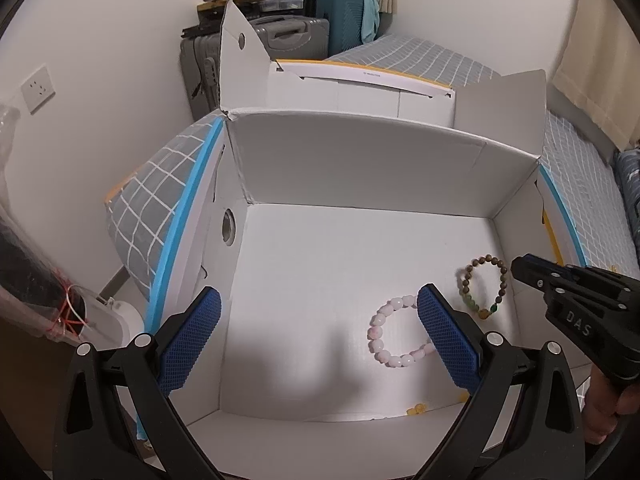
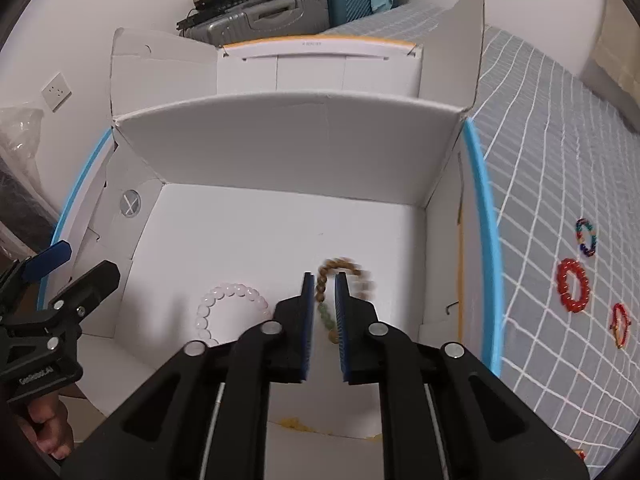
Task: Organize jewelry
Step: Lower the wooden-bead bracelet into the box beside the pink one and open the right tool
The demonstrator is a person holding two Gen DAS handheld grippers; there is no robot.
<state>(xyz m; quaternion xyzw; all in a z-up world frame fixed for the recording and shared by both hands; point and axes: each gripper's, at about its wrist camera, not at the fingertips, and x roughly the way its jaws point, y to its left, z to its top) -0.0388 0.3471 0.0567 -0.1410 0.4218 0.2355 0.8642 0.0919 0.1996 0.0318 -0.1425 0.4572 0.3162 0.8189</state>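
An open white cardboard box (image 1: pixel 360 160) (image 2: pixel 280 140) stands on a bed. On its floor lie a pink bead bracelet (image 1: pixel 376 322) (image 2: pixel 204 312) and a brown wooden bead bracelet with green beads (image 1: pixel 484 259) (image 2: pixel 338 263). My right gripper (image 2: pixel 324 276) (image 1: pixel 520 266) is inside the box at the brown bracelet. Its jaws stand a narrow gap apart; a blurred strand of the bracelet runs through the gap without being pinched. My left gripper (image 1: pixel 319 292) (image 2: pixel 86 264) hangs wide open above the box's near left side, holding nothing, its right finger just over the pink bracelet.
Two red bracelets (image 2: pixel 573 285) (image 2: pixel 620 326) and a multicoloured one (image 2: pixel 586 237) lie on the checked bedspread (image 2: pixel 540 160) right of the box. Small yellow beads (image 1: pixel 416 411) (image 2: pixel 296 424) sit by the box's near wall. Upright flaps rise behind; suitcases (image 1: pixel 288 36) stand beyond.
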